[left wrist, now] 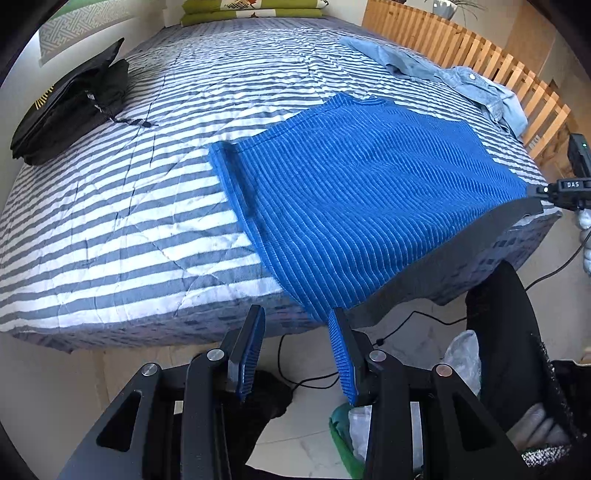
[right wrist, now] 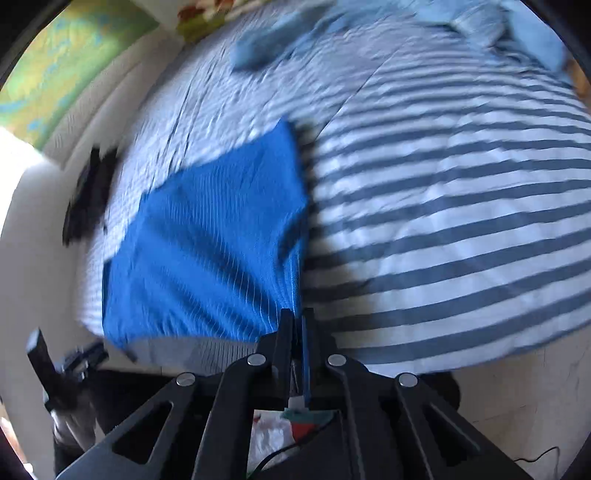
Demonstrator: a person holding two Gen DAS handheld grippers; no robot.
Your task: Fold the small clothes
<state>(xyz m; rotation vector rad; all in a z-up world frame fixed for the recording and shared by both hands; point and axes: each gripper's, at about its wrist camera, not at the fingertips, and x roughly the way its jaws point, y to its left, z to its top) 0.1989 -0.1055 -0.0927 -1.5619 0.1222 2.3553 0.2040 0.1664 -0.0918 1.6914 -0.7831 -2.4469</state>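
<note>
A blue ribbed garment (left wrist: 354, 199) lies spread on the striped bed cover (left wrist: 147, 206), one corner hanging over the near edge. My left gripper (left wrist: 297, 328) is open just below that edge, and the hanging corner is close to its right finger (left wrist: 343, 343) without being held. In the blurred right wrist view, my right gripper (right wrist: 295, 325) is shut on the near right edge of the blue garment (right wrist: 207, 243) and lifts it slightly off the bed cover (right wrist: 461, 221). The right gripper's body (left wrist: 569, 184) shows at the far right of the left wrist view.
A folded black garment (left wrist: 70, 107) lies at the bed's far left and a light blue denim shirt (left wrist: 461, 81) at the far right, beside a wooden slatted rail (left wrist: 480, 48). Green pillows (left wrist: 251, 9) are at the head. Bags and cables (left wrist: 461, 354) are on the floor below.
</note>
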